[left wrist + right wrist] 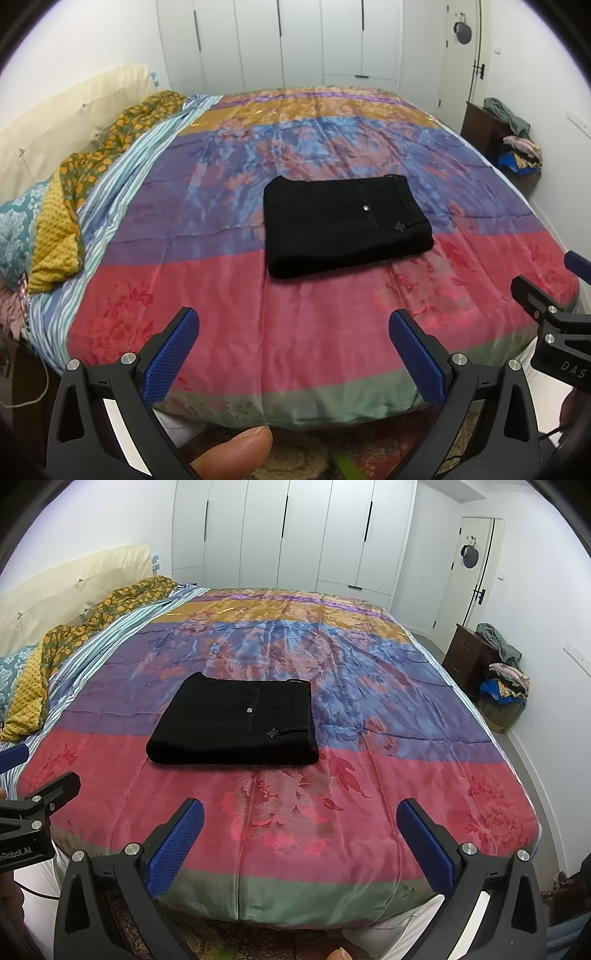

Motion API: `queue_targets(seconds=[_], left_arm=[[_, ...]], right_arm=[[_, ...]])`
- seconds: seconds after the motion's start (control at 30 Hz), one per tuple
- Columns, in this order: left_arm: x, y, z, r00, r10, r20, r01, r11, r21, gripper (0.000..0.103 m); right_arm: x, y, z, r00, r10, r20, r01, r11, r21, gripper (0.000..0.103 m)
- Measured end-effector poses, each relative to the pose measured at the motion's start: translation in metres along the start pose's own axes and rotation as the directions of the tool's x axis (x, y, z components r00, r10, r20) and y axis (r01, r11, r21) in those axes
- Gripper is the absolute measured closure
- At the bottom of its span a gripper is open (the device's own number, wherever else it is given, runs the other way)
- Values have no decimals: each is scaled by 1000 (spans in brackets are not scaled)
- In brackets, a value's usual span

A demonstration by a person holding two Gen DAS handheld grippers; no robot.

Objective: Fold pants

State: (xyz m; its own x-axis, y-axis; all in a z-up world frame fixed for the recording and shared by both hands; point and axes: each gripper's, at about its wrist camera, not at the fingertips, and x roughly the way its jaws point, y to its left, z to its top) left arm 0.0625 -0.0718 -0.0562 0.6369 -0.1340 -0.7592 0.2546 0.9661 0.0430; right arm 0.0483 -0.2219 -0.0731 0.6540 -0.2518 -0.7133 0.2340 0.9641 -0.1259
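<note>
The black pants (345, 223) lie folded into a compact rectangle on the bed's colourful striped cover (229, 295), a back pocket with a small button facing up. They also show in the right wrist view (236, 725). My left gripper (293, 325) is open and empty, held above the near edge of the bed, well short of the pants. My right gripper (300, 816) is open and empty too, over the bed's near edge. Each gripper shows at the side of the other's view: the right one (554, 314), the left one (33, 812).
Pillows and a yellow patterned blanket (92, 158) lie along the headboard at left. White wardrobes (295, 535) stand behind the bed. A dark nightstand (465, 657) with a pile of clothes (504, 686) stands at right near a door.
</note>
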Motion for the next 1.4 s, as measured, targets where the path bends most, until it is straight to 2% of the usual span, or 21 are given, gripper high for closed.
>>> queue_targets(seconds=[1.4], left_arm=[[-4,-6,2,1000,-18,-10,18,1000,4,1]], right_arm=[[-10,-6,2,1000,-17,20,16,1000,14,0]])
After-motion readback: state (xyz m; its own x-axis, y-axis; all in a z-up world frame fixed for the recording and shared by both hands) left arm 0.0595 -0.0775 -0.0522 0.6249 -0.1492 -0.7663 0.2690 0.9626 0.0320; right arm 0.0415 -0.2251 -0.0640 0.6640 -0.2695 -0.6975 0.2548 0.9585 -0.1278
